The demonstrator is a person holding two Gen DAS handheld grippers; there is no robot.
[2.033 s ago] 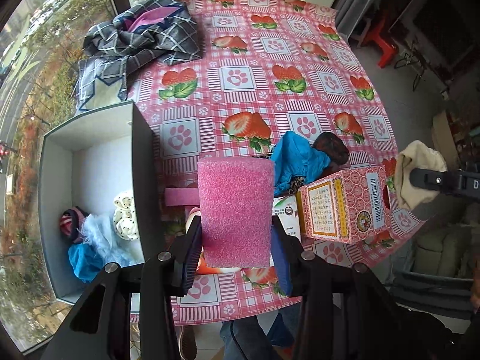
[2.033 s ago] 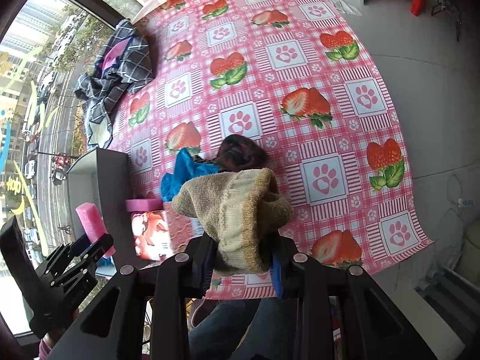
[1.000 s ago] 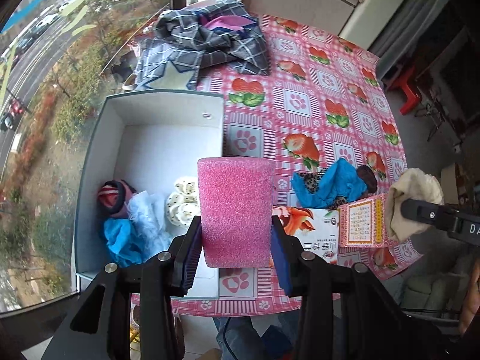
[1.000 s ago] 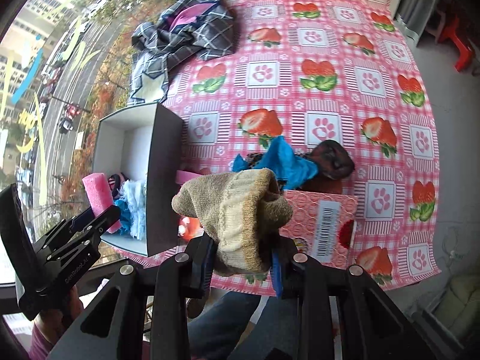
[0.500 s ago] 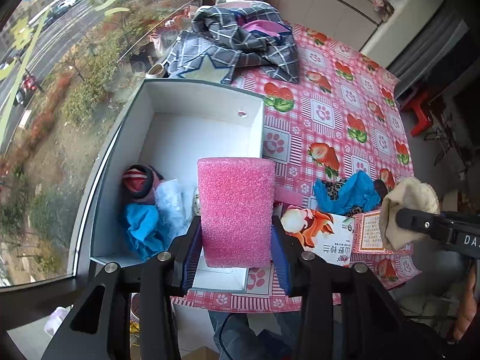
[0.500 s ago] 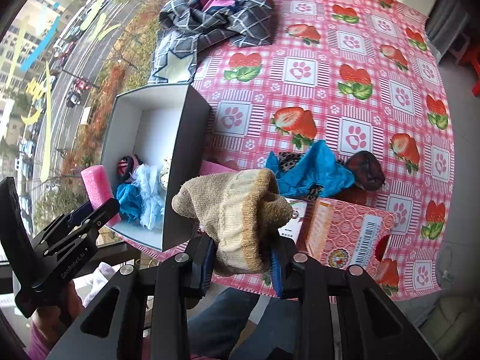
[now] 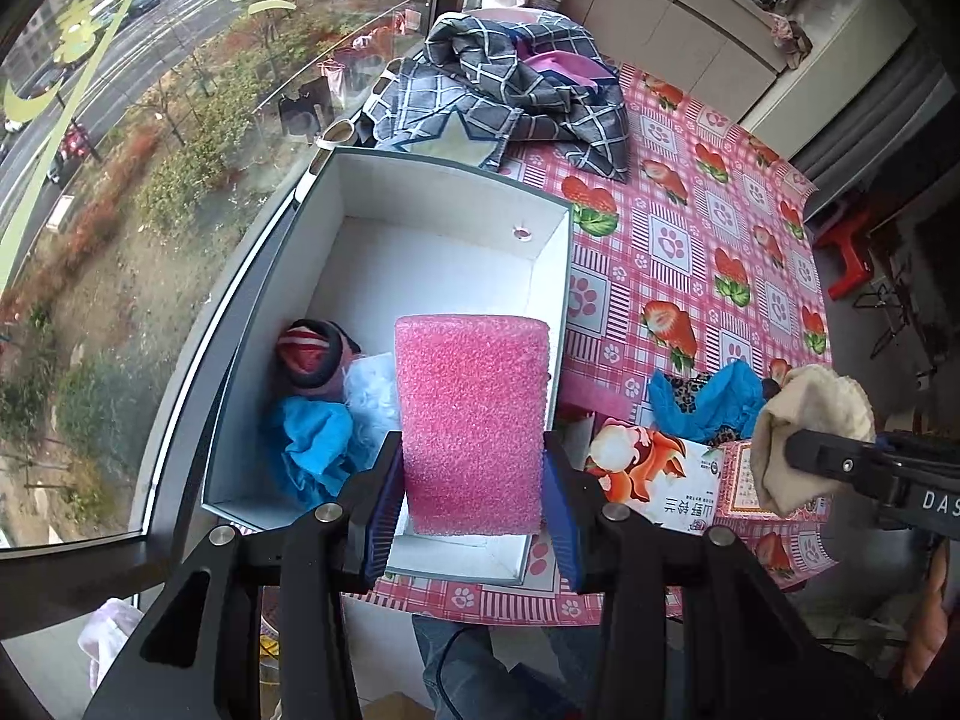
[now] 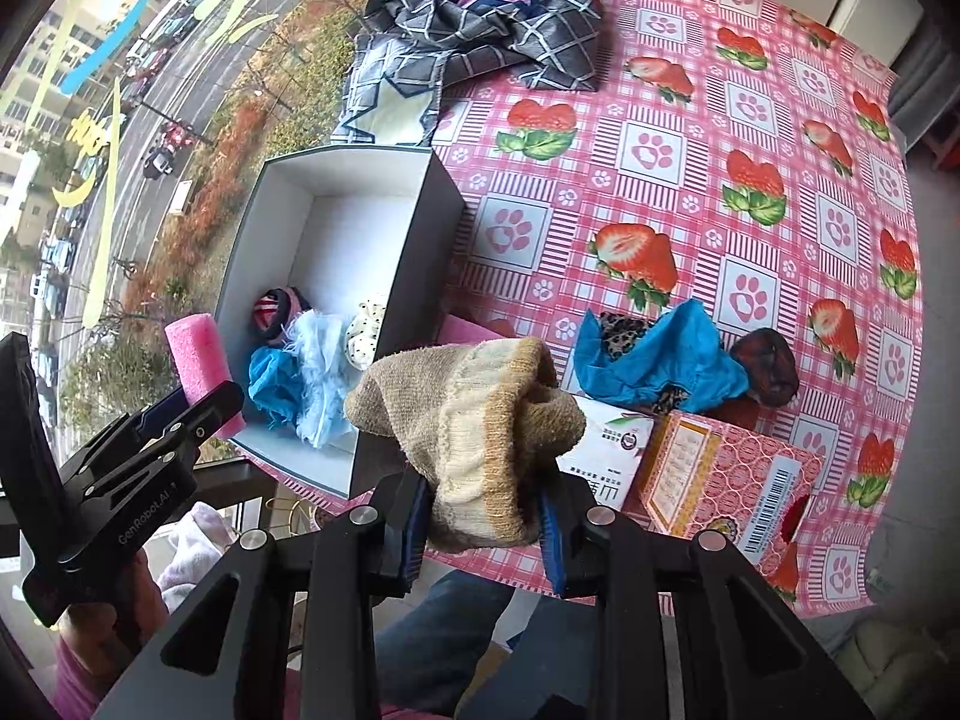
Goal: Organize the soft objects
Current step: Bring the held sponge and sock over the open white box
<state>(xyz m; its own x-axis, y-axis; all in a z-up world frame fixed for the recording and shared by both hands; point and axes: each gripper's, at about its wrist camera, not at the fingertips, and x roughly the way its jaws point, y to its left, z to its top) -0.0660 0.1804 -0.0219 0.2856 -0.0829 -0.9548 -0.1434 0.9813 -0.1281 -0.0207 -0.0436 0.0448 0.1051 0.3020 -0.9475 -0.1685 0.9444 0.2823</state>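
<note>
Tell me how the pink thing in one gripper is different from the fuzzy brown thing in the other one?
The pink foam block is a flat-sided, bright pink rectangle that stands straight; the beige knitted sock is lumpy, floppy and folded over. The left gripper holds the foam above the open white box; the right gripper holds the sock beside it. Both are soft and clamped.

We looked down from above the open box [image 7: 543, 294] through the left wrist view and from beside it through the right; both shared box [image 8: 414, 276] and tablecloth [image 7: 708, 228].
</note>
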